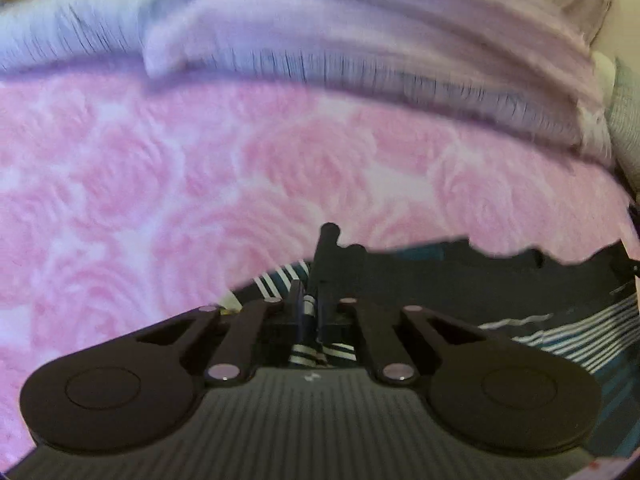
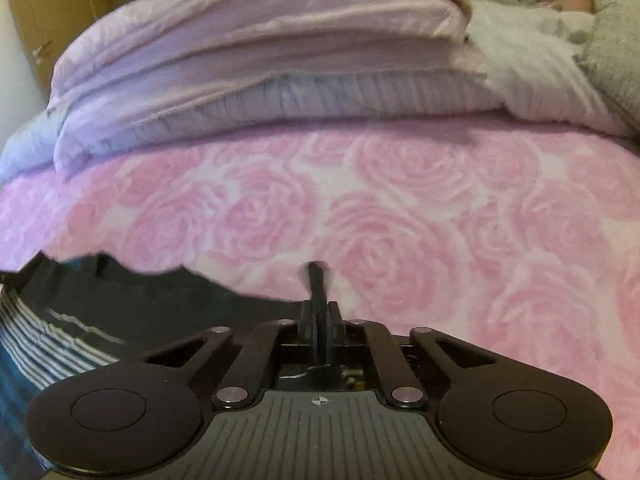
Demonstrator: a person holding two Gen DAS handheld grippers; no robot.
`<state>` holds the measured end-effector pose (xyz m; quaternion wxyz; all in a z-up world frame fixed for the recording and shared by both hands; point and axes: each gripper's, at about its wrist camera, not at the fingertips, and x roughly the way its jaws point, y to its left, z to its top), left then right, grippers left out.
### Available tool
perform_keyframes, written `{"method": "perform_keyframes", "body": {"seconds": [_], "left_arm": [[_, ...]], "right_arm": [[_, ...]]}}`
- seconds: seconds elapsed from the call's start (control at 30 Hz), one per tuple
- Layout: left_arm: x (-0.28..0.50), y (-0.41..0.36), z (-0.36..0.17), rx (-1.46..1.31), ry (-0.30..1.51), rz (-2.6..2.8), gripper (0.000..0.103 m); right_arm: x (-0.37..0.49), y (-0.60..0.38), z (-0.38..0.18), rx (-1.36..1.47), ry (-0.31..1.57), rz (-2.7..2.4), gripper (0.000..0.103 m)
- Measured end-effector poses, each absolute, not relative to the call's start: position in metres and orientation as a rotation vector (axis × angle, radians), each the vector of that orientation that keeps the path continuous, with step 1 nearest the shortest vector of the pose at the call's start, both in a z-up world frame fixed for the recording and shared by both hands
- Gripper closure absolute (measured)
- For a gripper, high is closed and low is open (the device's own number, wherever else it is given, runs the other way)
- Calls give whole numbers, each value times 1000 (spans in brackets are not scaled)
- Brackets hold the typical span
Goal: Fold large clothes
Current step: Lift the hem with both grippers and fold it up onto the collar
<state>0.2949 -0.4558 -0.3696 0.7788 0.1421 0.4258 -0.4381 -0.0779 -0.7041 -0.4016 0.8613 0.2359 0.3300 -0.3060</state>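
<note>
A dark garment (image 1: 460,280) with teal and white stripes hangs stretched between my two grippers, above a pink rose-patterned bedspread (image 1: 160,168). My left gripper (image 1: 326,240) is shut on the garment's edge, which runs off to the right of it. In the right wrist view the same garment (image 2: 140,304) spreads to the left, and my right gripper (image 2: 318,276) is shut on its other end. The lower part of the cloth is hidden beneath both gripper bodies.
A folded lilac duvet (image 2: 260,48) lies piled across the far side of the bedspread (image 2: 400,208). A white striped pillow (image 2: 532,76) and a grey cushion (image 2: 616,52) sit at the far right. A wooden cupboard door (image 2: 44,20) stands at the far left.
</note>
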Motion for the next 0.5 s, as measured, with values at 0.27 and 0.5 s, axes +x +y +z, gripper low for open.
{"method": "perform_keyframes", "body": {"seconds": [0.27,0.5], "left_arm": [[309,-468,-355,269,855,-888,98],[313,-458,-385,251,1001,-842,79]], "right_arm": [[-60,-716,-387,465,671,-673,103],[-65,-719,-411,556,870,-746,64]]}}
